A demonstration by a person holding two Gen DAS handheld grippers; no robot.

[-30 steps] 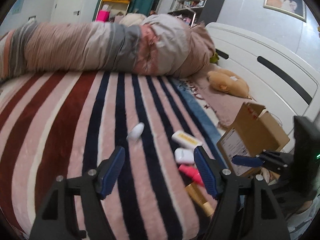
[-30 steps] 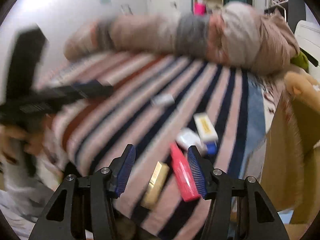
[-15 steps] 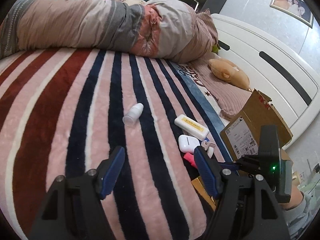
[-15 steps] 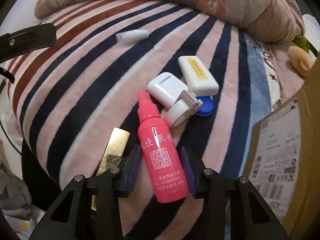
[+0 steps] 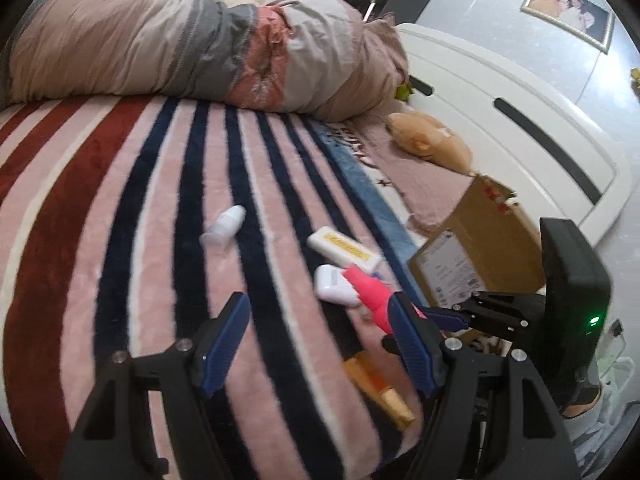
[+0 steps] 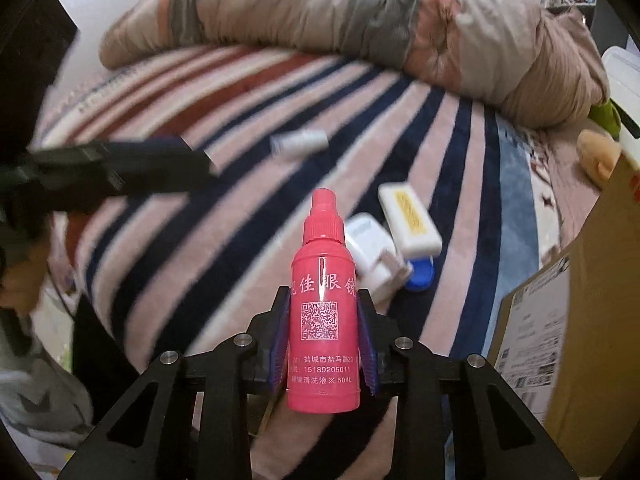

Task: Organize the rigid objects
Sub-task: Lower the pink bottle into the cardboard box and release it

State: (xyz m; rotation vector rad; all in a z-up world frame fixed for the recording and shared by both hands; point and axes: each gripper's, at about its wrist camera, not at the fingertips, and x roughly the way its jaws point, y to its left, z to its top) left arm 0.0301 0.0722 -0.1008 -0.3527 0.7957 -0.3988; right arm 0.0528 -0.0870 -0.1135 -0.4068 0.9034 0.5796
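**1 bottle in hand, the rest of the clutter not yet sorted**

The right hand-held gripper (image 6: 323,344) is clamped on the pink spray bottle (image 6: 323,320), its blue pads pressing both sides of the body while the nozzle points forward and the bottle hangs above the striped blanket (image 6: 224,216). The left hand-held gripper (image 5: 316,344) is spread wide with nothing between its pads, hovering over the blanket.

The cardboard box (image 5: 480,248) stands at the bed's right edge, and it looks like the likely place for the items, though its inside is not visible, so I cannot tell whether anything sits in it.

Judging by what lies loose, the job is at an early stage. At least 5 things are spread on the bed: a small white bottle (image 5: 224,226) off by itself, a white case with a yellow label (image 5: 344,249), a white earbud-style case (image 5: 332,288) just beside it, a blue lid-like piece (image 6: 420,276) and a gold tube (image 5: 376,388) near the bed's edge.
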